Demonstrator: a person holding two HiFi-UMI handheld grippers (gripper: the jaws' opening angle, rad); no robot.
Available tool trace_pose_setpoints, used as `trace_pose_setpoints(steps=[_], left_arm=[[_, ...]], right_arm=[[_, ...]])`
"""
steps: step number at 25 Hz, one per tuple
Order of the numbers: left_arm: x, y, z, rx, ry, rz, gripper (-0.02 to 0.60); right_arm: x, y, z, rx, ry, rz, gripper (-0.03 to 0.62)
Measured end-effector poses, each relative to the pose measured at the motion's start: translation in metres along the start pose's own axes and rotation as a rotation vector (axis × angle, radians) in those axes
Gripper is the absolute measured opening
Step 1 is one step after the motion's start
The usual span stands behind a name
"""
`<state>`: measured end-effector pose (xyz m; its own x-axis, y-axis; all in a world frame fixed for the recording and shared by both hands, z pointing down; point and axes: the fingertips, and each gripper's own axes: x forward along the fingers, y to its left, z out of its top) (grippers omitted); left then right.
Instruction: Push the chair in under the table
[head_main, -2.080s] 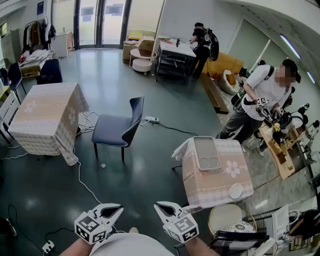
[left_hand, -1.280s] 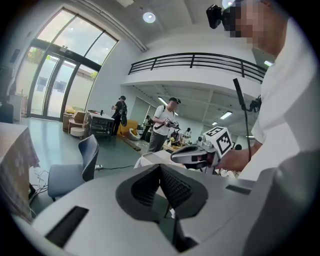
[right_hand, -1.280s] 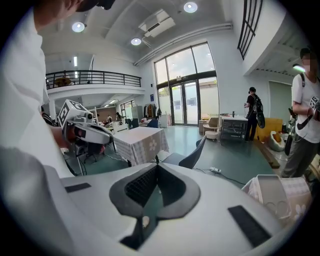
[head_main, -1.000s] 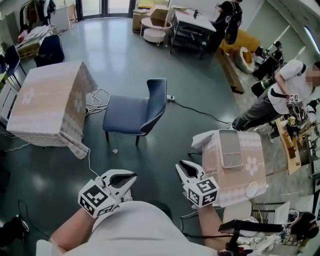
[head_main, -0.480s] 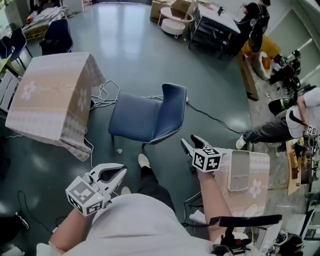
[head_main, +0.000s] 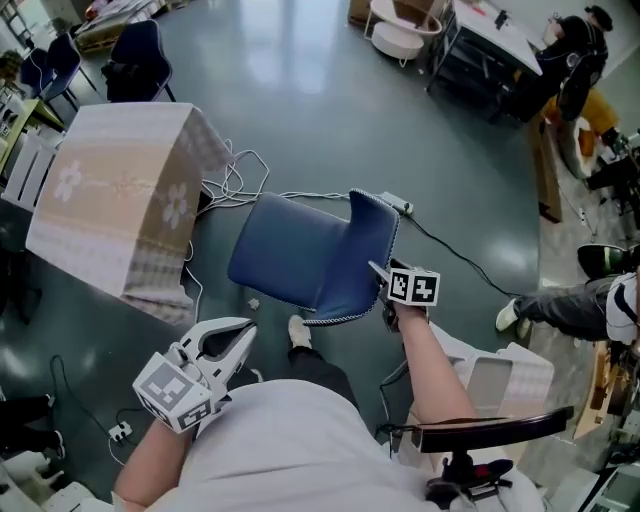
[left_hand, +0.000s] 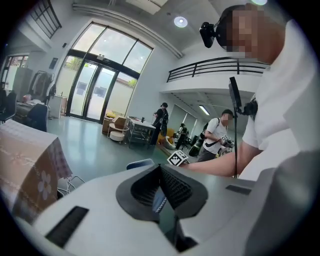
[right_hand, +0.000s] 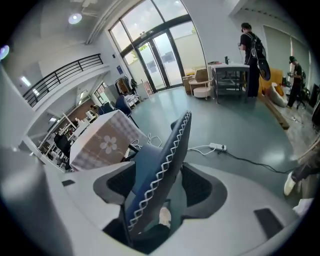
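The chair (head_main: 300, 265) stands right of the draped worktop (head_main: 110, 190), stiff and likely light enough to slide, best pushed by its padded back edge, which the right claw (head_main: 382, 275), just opened wide, straddles without gripping; the left claw (head_main: 243, 330) is closed, empty.

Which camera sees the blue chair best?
The head view: it shows the whole chair from above, seat and back. The right gripper view shows only the back's stitched edge, close up. The left gripper view shows just a blue sliver of it.
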<state>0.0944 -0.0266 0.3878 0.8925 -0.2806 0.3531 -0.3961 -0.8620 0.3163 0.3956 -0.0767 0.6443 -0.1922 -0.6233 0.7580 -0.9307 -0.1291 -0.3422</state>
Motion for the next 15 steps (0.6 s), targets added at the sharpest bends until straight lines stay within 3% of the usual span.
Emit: trace_pose_setpoints(steps=[5,9,15], left_arm=[[0.021,0.021,0.003,-0.042,0.020,0.033,0.011],[0.021,0.045,0.007,-0.052,0.021,0.066,0.011],[0.010,0.073,0.012,-0.067,0.000,0.114,0.011]], right_arm=[[0.041,-0.012,-0.013,0.170,0.116,0.047,0.287],[0.052,-0.009,-0.013,0.169,0.164,0.021,0.176],[0.054,0.000,-0.014,0.202,0.185,0.012,0.099]])
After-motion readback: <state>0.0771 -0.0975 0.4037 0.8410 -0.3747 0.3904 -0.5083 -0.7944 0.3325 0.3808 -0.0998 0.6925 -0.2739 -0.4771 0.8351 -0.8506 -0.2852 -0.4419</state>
